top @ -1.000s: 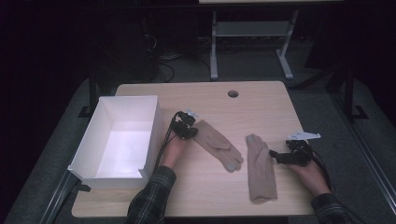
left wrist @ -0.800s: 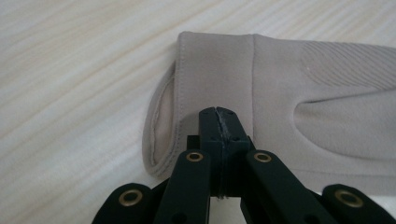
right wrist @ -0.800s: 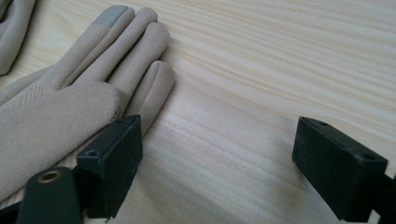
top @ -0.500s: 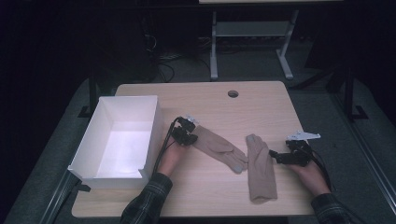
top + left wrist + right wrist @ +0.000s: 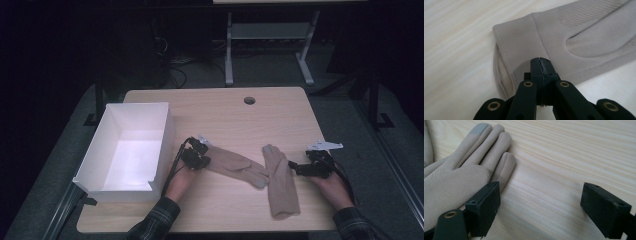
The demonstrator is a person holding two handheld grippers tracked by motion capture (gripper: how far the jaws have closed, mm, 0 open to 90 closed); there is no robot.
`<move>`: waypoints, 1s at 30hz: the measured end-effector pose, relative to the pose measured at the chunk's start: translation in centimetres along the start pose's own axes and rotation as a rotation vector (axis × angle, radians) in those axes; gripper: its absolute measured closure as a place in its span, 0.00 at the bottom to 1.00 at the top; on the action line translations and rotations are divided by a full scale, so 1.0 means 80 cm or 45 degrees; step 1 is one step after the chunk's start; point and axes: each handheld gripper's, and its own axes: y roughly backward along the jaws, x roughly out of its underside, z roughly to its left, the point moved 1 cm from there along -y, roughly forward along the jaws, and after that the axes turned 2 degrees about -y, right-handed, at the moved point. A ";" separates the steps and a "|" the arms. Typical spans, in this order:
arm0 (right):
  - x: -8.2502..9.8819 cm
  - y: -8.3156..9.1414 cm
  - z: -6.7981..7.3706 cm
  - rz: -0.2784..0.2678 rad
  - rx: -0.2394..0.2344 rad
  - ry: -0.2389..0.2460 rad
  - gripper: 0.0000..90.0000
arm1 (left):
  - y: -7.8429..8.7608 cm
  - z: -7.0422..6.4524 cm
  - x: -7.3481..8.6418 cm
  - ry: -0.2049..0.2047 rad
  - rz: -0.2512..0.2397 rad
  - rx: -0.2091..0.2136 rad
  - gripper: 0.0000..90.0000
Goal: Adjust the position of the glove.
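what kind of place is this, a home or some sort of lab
Probably a lab or recording workspace, not a home: a bare light wooden table with a cable hole, dark carpet, tangled cables behind, and a white metal table frame.

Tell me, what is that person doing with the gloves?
A person holds tongs in each hand at a wooden table. The left tongs are shut on the cuff of one tan glove beside a white box. The right tongs are open, next to the other glove, not gripping it.
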 end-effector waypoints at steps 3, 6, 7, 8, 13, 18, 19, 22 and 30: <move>0.000 0.000 0.000 0.001 0.000 -0.001 0.18 | 0.007 -0.010 0.009 -0.013 0.003 0.017 1.00; 0.000 0.000 0.000 0.001 0.000 0.000 0.18 | 0.011 -0.016 0.016 -0.014 0.006 0.030 1.00; 0.000 0.000 0.000 0.001 0.000 -0.001 0.18 | 0.016 -0.022 0.022 -0.011 0.007 0.039 1.00; 0.000 0.000 0.000 0.001 0.000 0.000 0.18 | 0.019 -0.025 0.025 -0.016 0.010 0.042 1.00; 0.000 0.000 0.000 0.001 0.000 0.000 0.18 | 0.028 -0.037 0.038 -0.032 0.019 0.059 0.99; 0.000 0.000 0.001 0.001 0.000 -0.001 0.18 | 0.044 -0.051 0.059 -0.046 0.035 0.100 0.99; 0.000 0.000 0.001 0.001 0.000 -0.001 0.18 | 0.046 -0.053 0.062 -0.040 0.027 0.108 0.99; 0.000 0.000 0.001 0.001 0.000 -0.001 0.18 | 0.050 -0.057 0.069 -0.046 0.022 0.123 0.99; 0.000 0.000 0.001 0.001 0.000 -0.001 0.18 | 0.060 -0.069 0.051 -0.116 -0.063 0.194 0.99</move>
